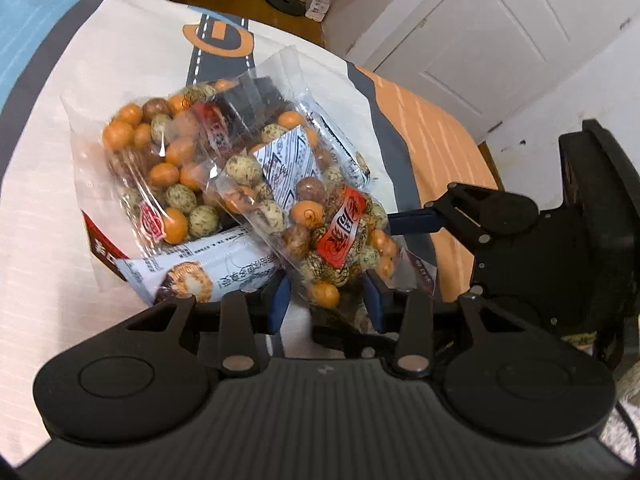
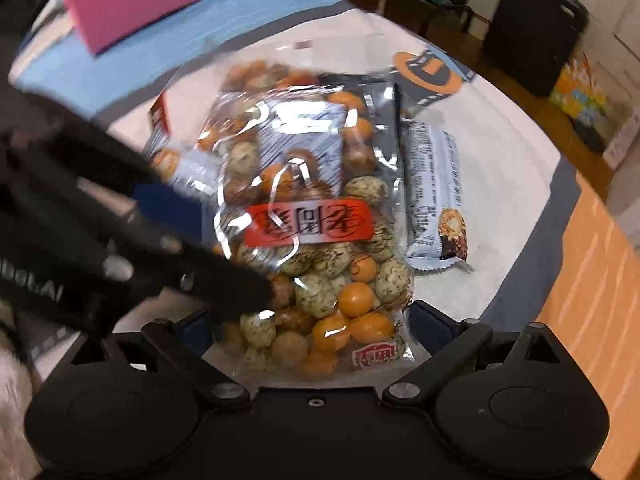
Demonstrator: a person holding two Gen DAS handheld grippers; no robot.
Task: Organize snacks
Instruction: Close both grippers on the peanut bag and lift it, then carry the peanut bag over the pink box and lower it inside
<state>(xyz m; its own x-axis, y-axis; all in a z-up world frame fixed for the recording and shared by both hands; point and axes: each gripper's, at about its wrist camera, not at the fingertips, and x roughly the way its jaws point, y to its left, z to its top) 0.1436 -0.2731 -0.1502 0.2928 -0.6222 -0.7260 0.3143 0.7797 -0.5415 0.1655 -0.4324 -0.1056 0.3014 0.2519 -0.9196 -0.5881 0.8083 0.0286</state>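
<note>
Two grippers at one nut bag [image 1: 332,232]: left gripper [image 1: 326,304] narrow around its end, gap beside one pad, no sure grip; right gripper [image 2: 312,320] wide, straddling the opposite end. Beyond, second nut bag [image 1: 160,160] and wafer bar [image 2: 436,200] heaped on cloth [image 1: 60,220]. Barely begun, judging by the jumble; nothing sorted, everything left.
</note>
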